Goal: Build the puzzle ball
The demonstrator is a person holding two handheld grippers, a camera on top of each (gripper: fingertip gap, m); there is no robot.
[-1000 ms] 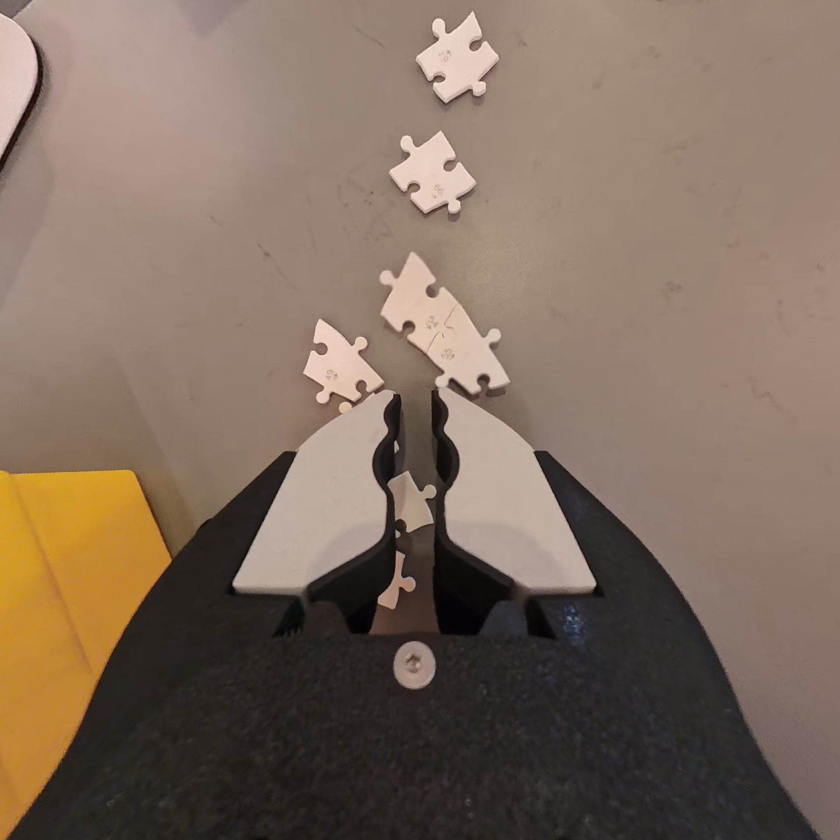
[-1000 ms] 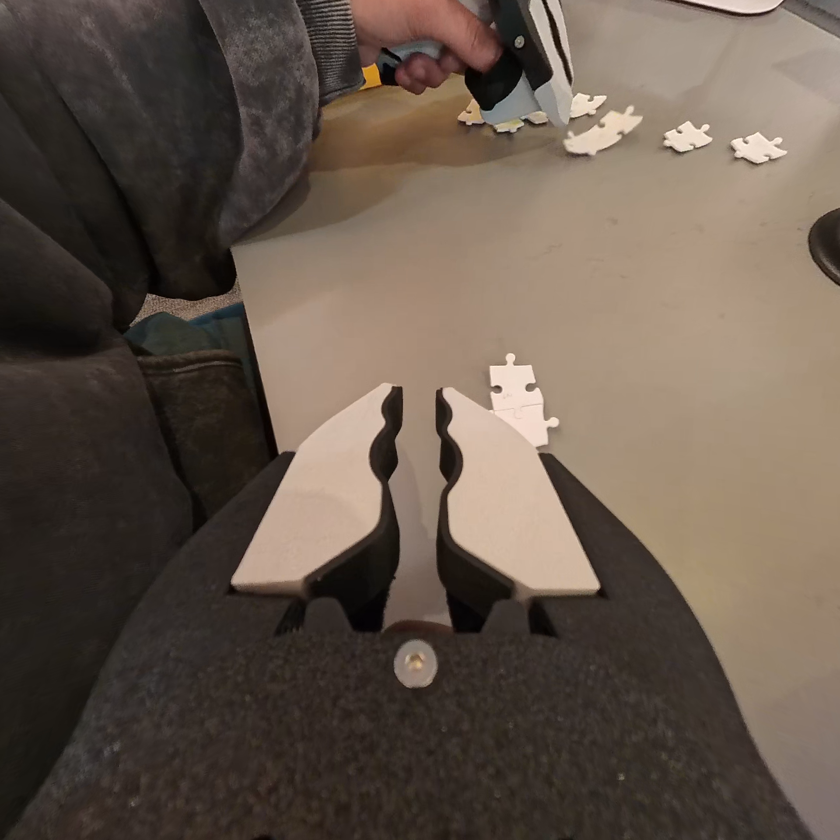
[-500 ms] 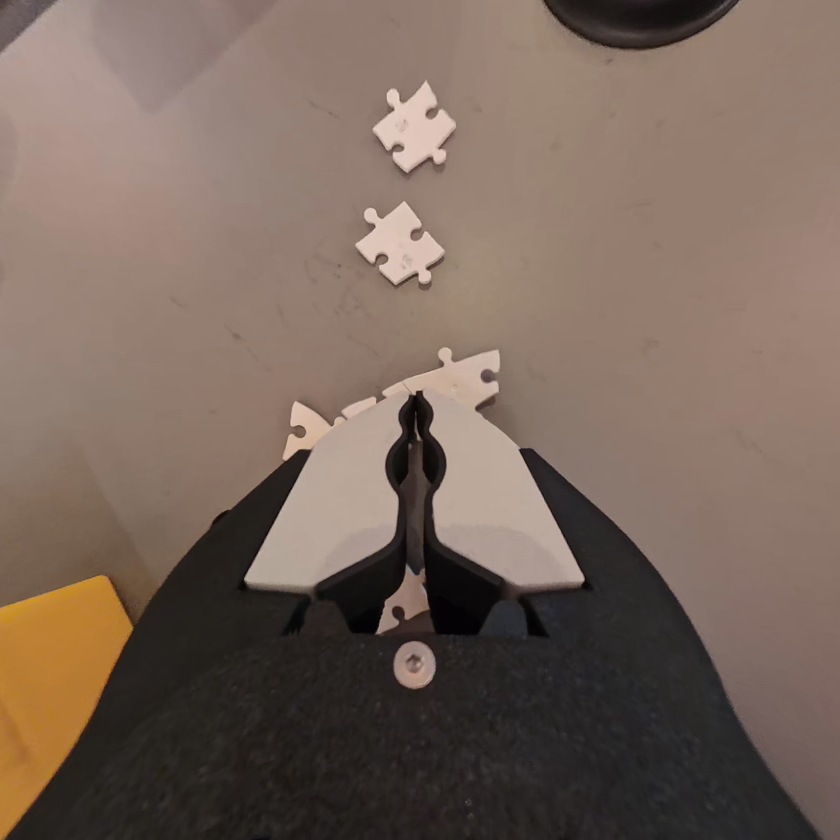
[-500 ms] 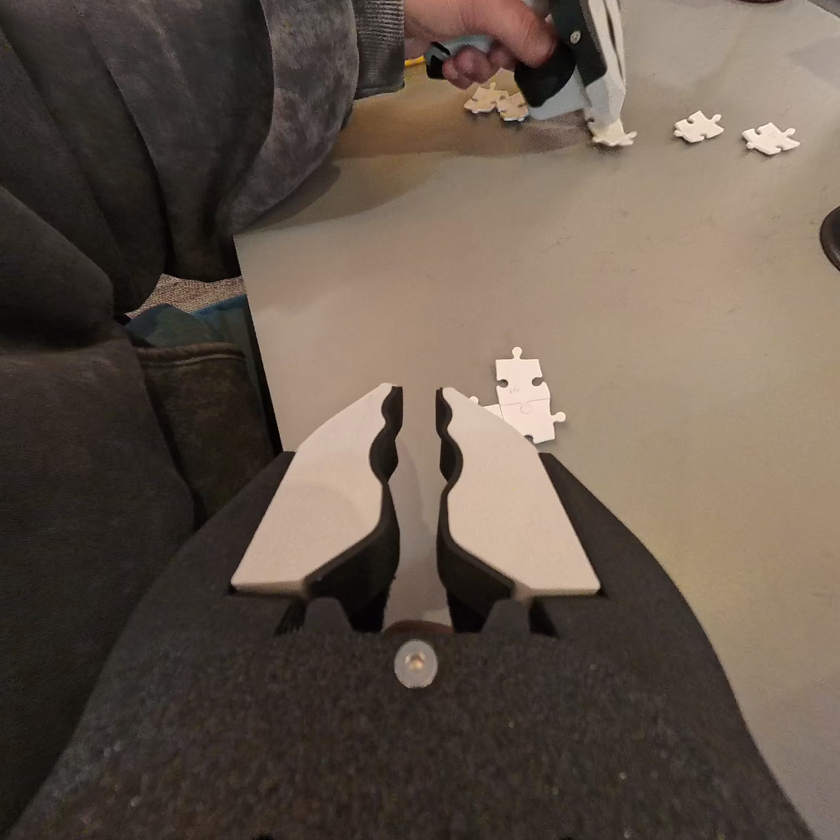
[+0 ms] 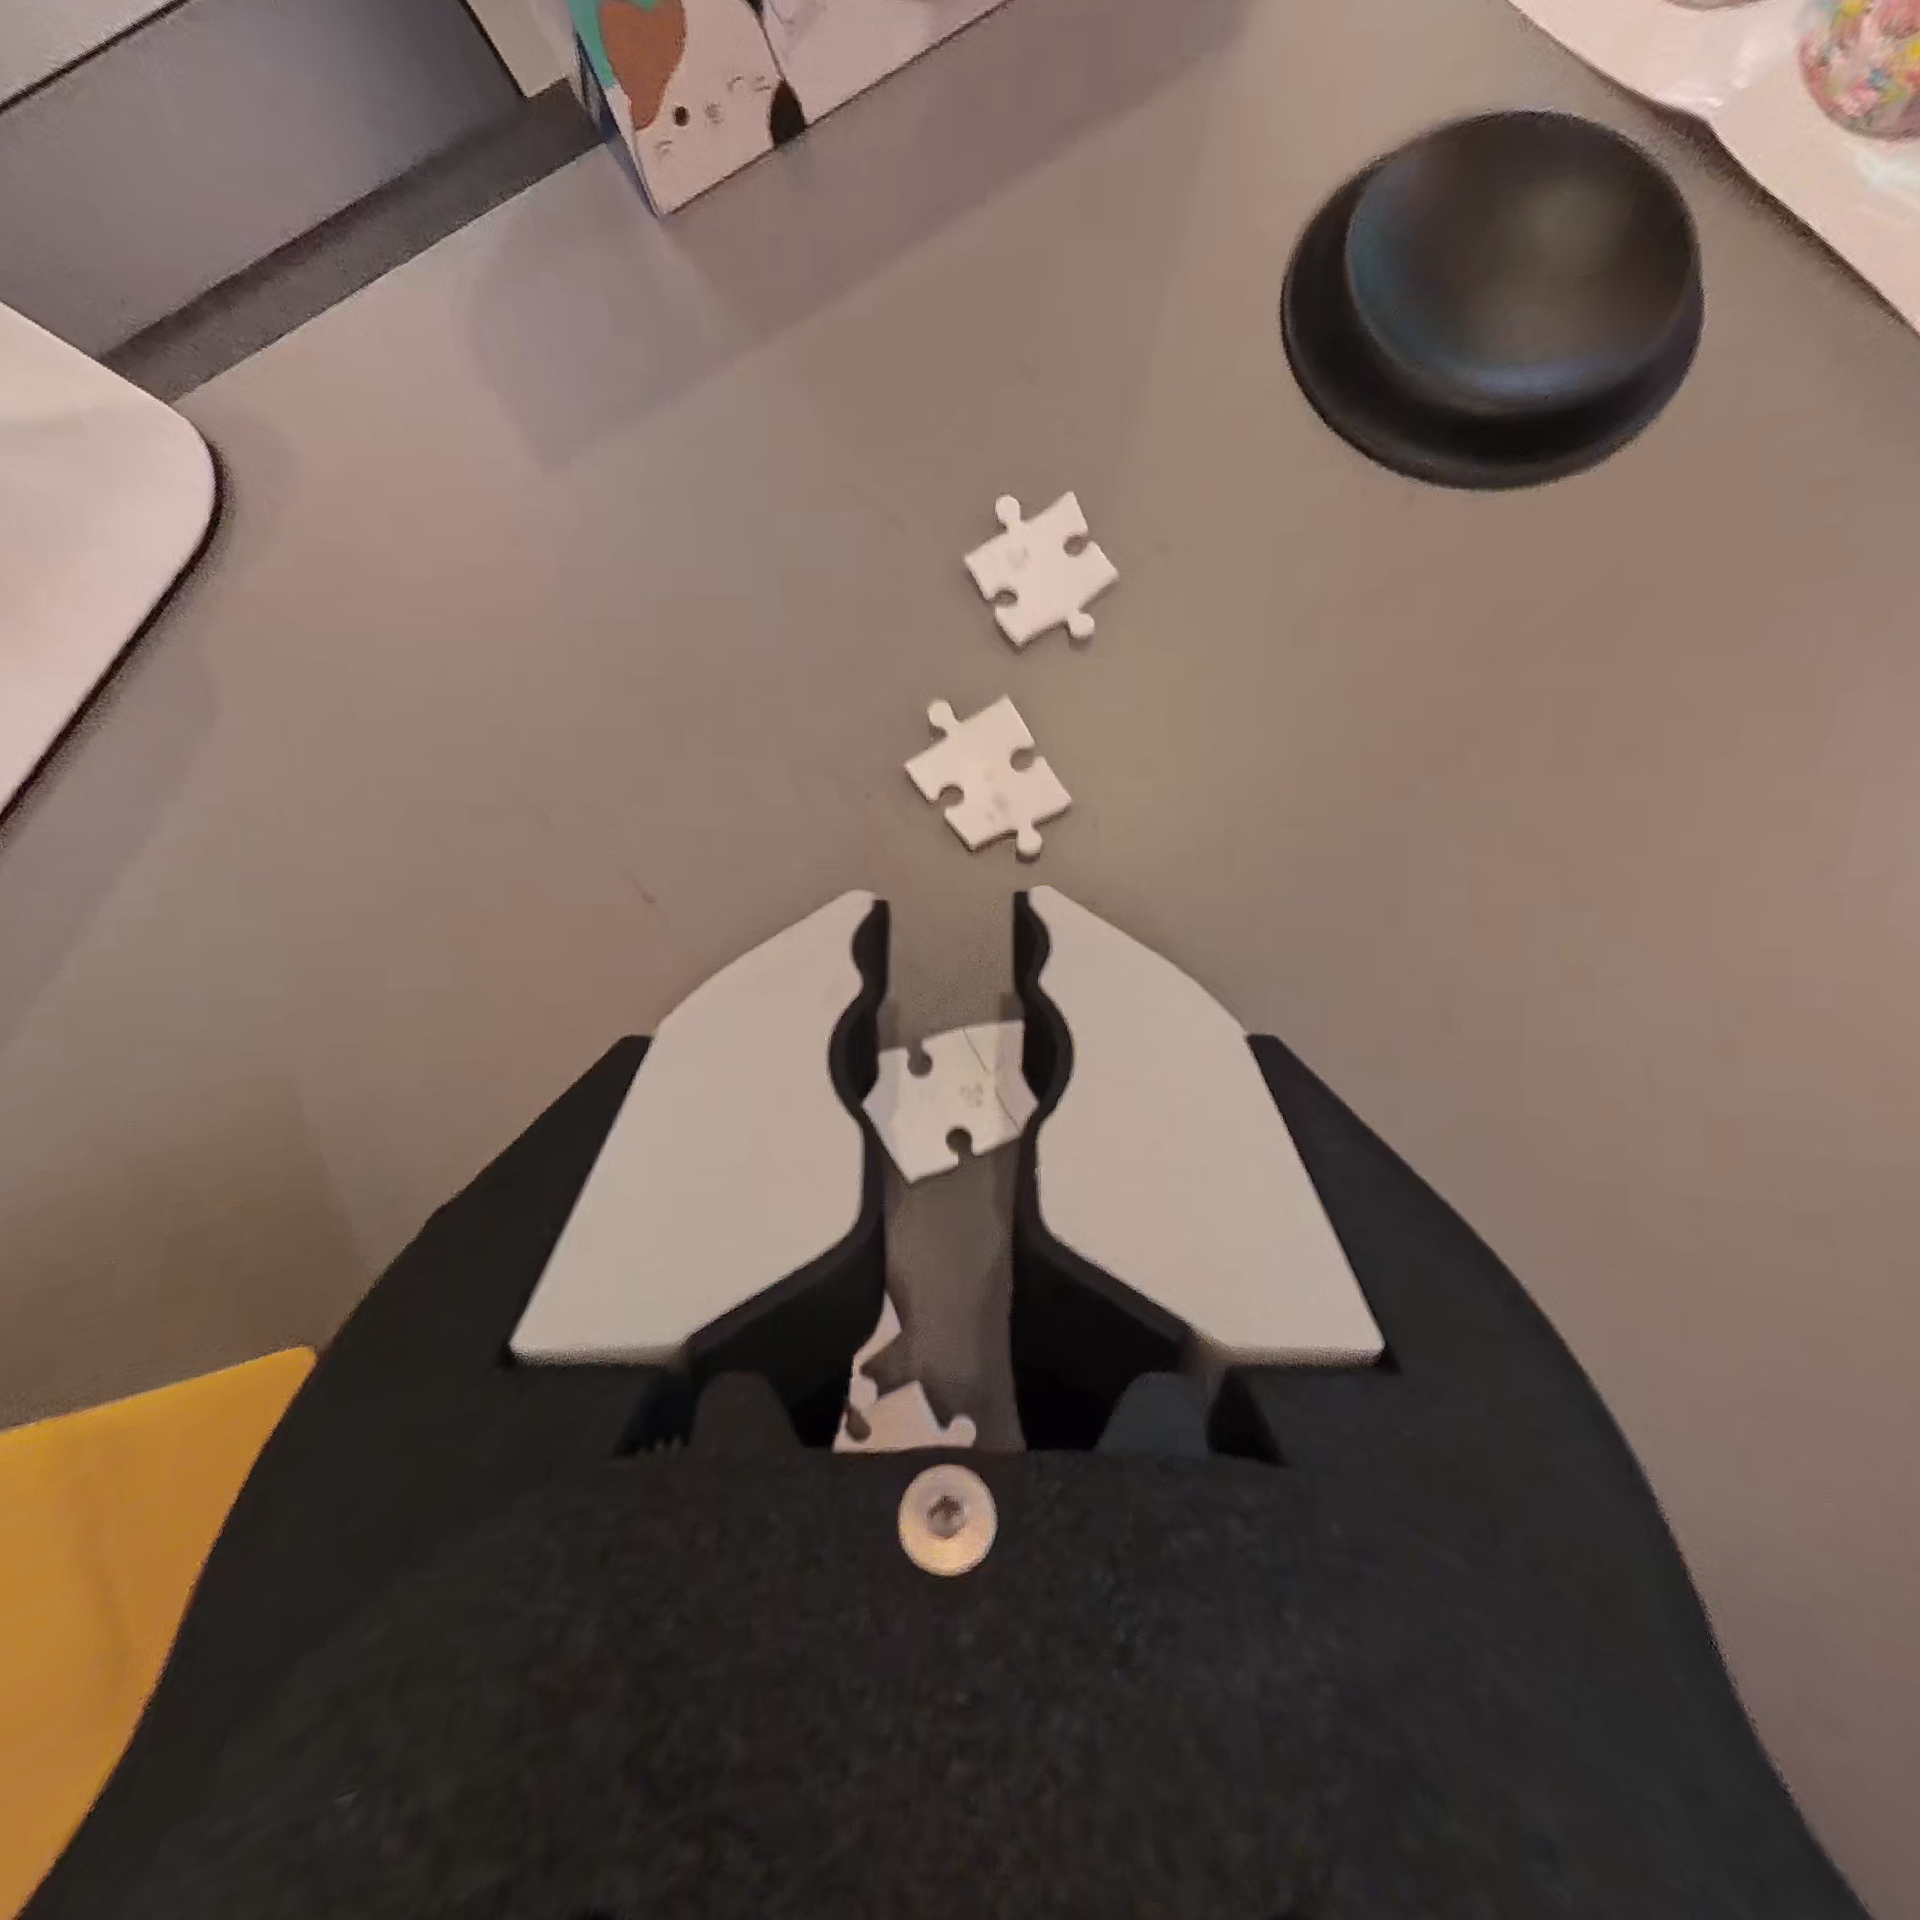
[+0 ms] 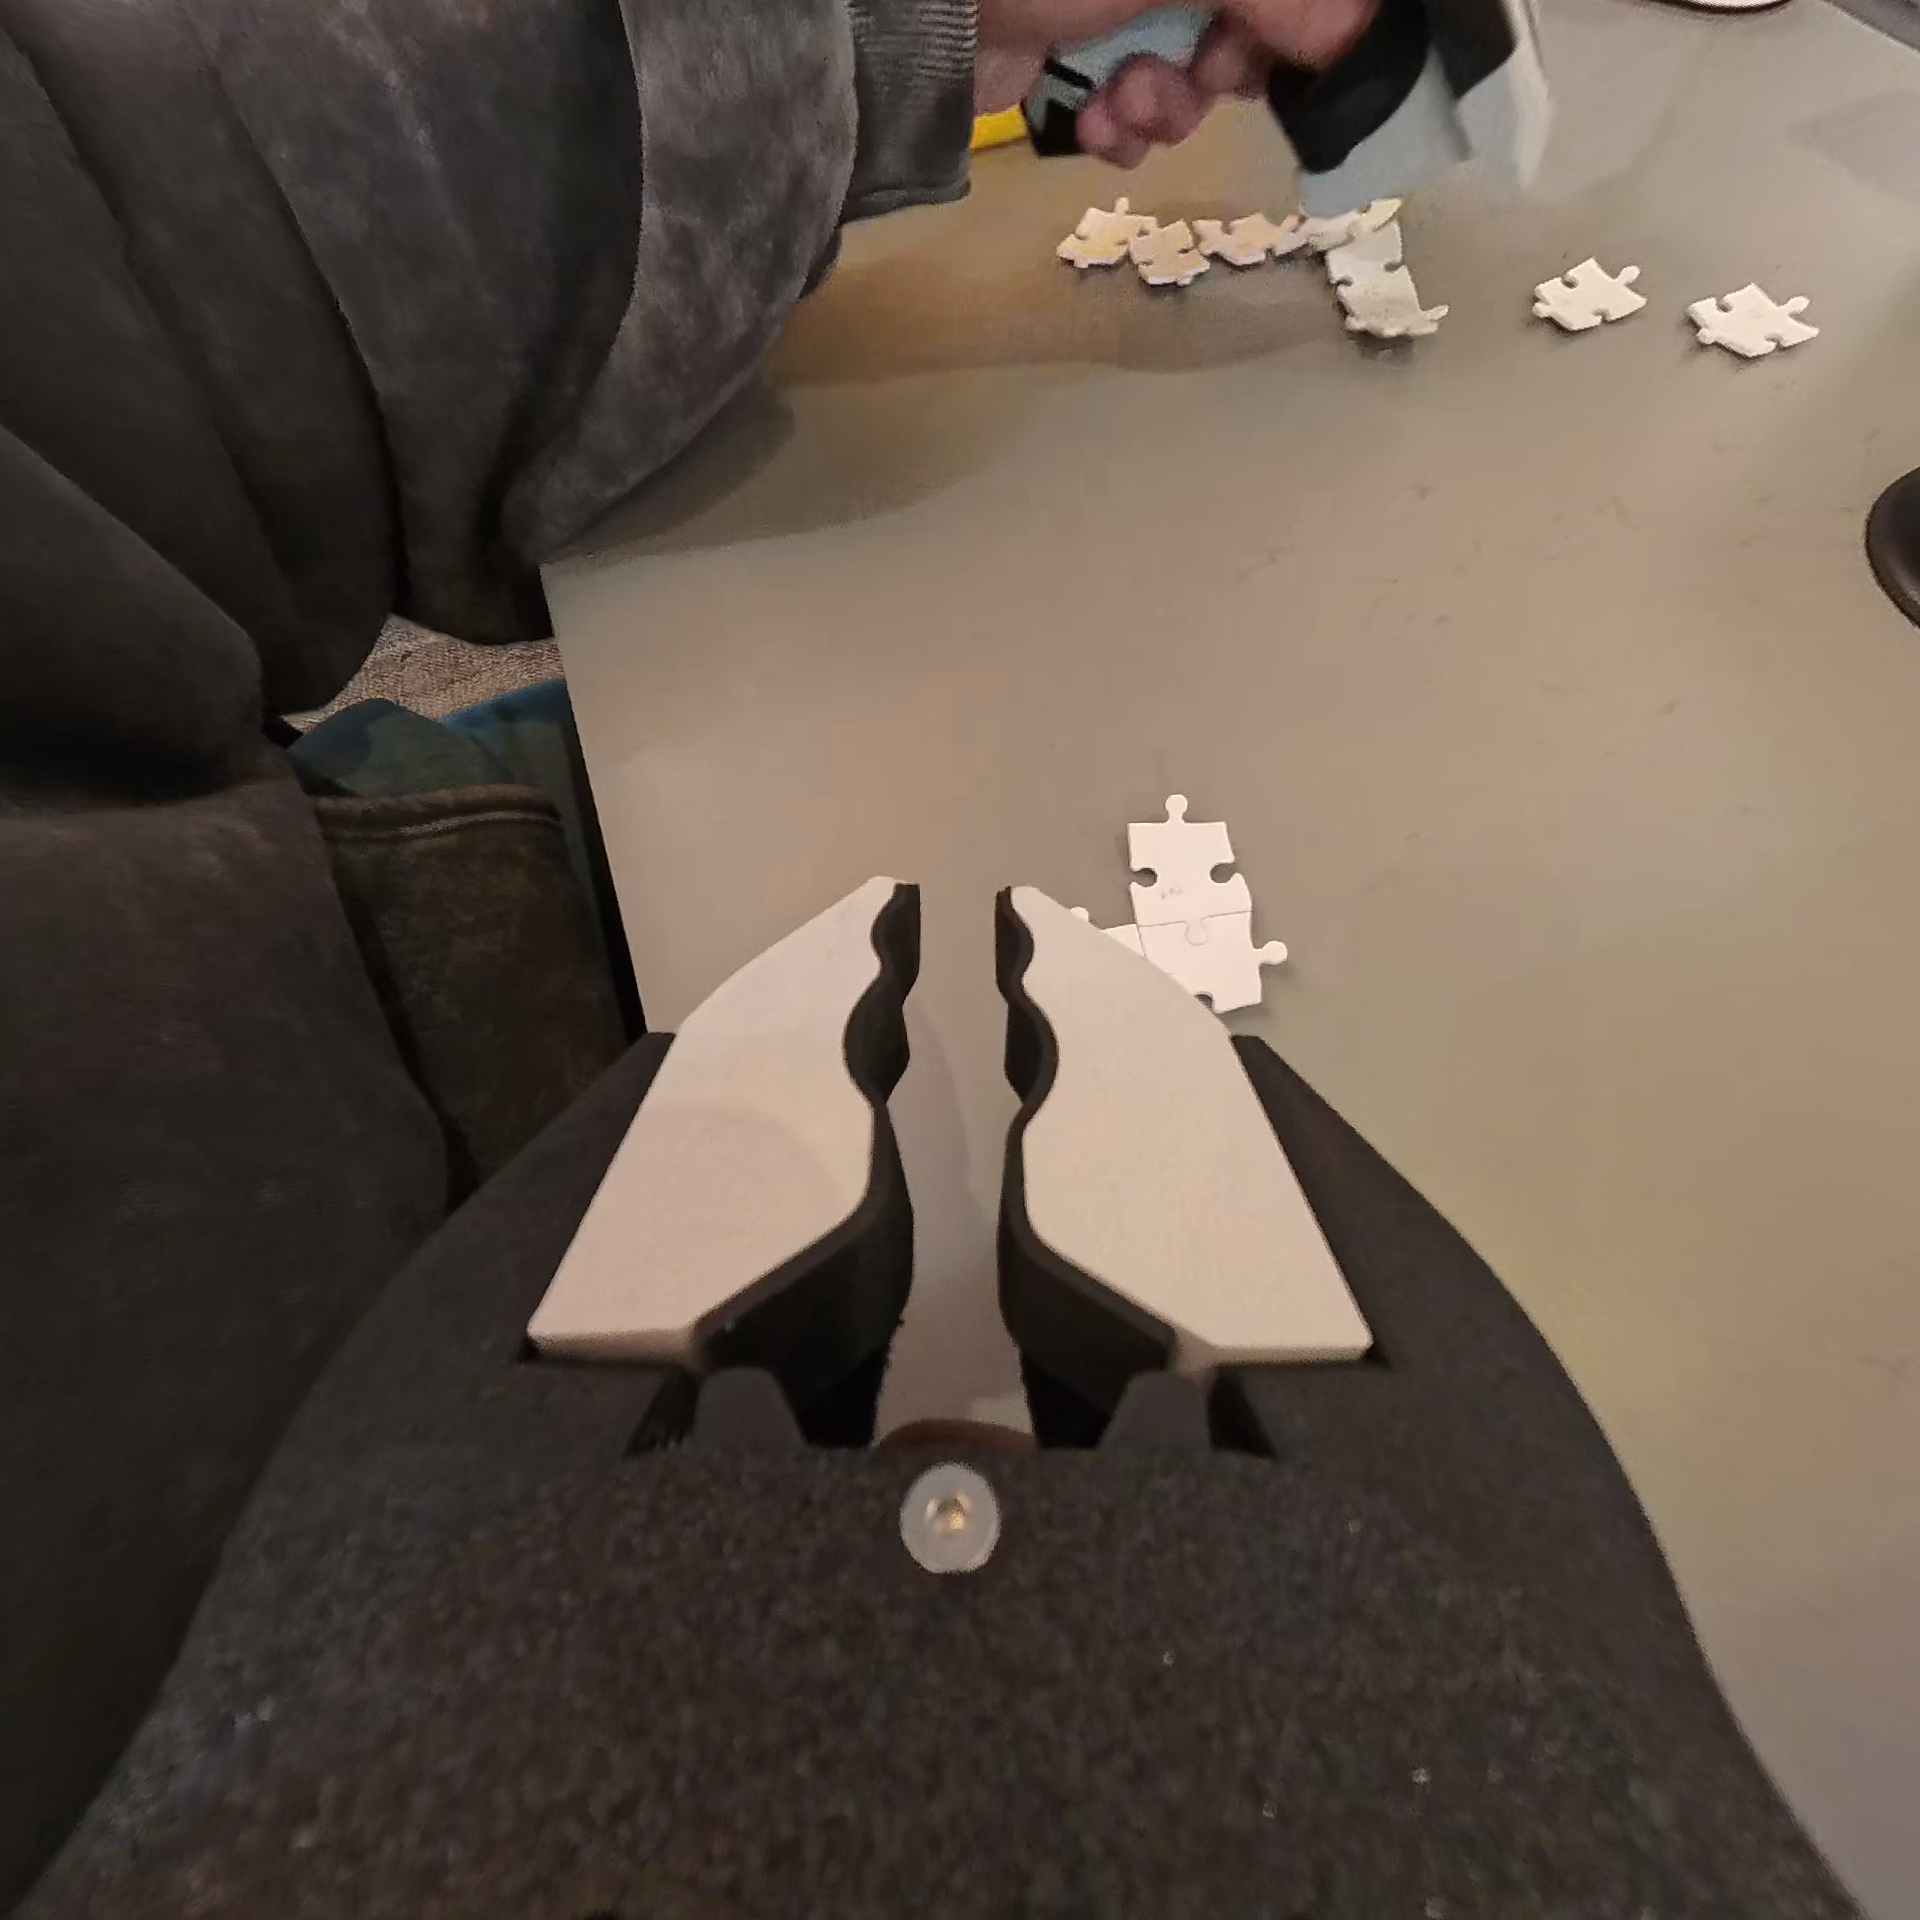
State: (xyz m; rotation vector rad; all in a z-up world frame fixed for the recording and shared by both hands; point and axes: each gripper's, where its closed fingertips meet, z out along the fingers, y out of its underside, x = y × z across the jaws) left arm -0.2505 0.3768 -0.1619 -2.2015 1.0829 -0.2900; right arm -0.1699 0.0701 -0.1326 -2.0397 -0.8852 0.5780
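Two flat white puzzle pieces (image 5: 985, 774) lie apart on the grey table (image 5: 1455, 831).

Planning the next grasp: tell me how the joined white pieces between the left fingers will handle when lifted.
The joined white puzzle pieces look thin and flat, so probably light and hard to pinch off the grey table. A seam shows across them, so the joint may flex or pop apart. The left gripper stands open around them.

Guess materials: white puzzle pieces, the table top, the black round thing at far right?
Puzzle pieces: likely rigid plastic or thick card, matte white, with clean-cut edges that cast shadows.
Table top: smooth grey laminate or painted board, semi-matte, with faint scuffs and soft reflections.
Black round thing: probably moulded plastic or rubber, with a satin sheen on its dome.
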